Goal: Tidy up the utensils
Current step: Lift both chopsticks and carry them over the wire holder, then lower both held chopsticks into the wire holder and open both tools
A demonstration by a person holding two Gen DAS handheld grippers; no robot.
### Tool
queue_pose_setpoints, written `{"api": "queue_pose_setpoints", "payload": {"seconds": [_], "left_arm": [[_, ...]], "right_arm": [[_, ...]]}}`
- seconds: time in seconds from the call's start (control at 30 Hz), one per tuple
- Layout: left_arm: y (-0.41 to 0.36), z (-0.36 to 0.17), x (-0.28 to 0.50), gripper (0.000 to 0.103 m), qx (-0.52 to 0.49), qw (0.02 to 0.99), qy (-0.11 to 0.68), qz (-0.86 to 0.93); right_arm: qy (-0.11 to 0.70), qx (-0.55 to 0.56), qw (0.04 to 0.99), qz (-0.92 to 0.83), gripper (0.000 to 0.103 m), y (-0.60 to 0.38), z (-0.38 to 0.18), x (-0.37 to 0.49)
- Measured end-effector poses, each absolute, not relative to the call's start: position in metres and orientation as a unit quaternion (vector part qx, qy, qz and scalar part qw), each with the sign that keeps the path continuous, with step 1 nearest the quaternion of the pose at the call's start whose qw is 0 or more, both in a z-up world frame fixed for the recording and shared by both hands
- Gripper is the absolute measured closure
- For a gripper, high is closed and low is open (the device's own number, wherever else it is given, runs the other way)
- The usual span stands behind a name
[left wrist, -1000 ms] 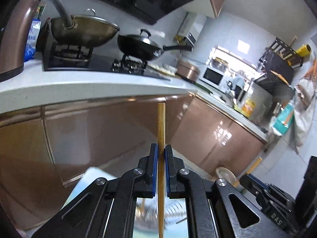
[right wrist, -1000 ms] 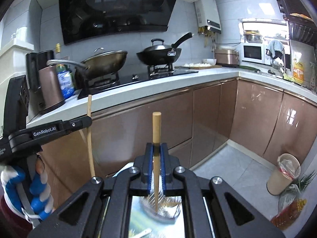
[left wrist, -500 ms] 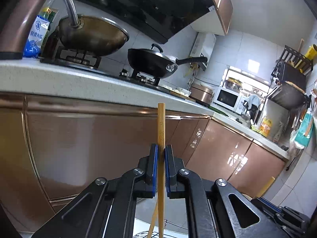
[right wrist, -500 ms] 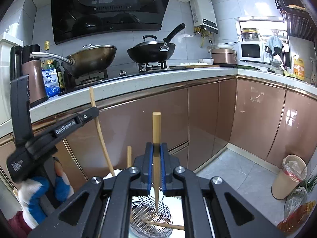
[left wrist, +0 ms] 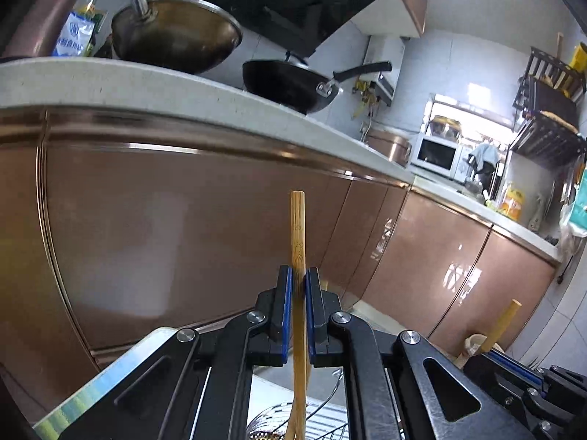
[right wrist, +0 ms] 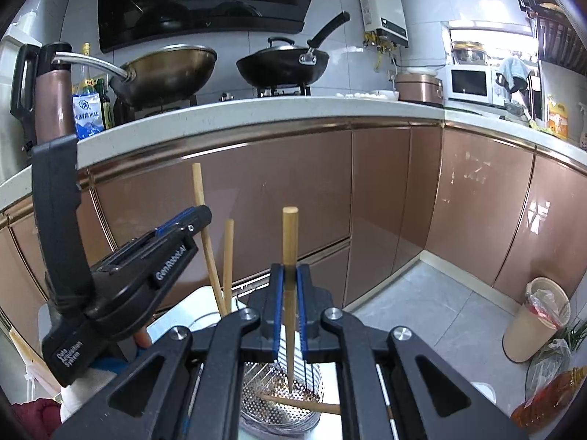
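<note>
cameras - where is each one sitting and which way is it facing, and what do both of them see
Left wrist: sits on the left gripper, faces a little downward at brown cabinets; own fingers clamp a bamboo chopstick; the right gripper shows at lower right.
Right wrist: sits on the right gripper, tilted down over a metal strainer basket; own fingers clamp a wooden chopstick; the left gripper and a gloved hand show at left.
Shared: black wok, microwave, both chopsticks.

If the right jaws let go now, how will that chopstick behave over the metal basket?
The chopstick looks round, thin and stiff, so it will probably slide straight down. Its tip hangs above the perforated basket, and may bounce. With little to prop it, it will likely topple sideways.
</note>
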State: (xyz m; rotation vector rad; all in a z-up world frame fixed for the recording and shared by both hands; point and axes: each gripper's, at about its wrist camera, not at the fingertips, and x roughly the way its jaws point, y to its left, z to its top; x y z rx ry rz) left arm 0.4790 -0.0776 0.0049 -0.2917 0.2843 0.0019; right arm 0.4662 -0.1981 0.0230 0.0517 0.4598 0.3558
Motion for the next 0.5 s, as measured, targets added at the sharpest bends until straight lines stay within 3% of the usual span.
{"api": "queue_pose_setpoints", "payload": {"seconds": [0.5], "left_arm": [[-0.080,-0.024,0.475,0.096,-0.124,0.979,0.160,0.019]], "right_arm": [[0.242,0.024,0.954,0.172,0.096,-0.198,0.010,0.463]]}}
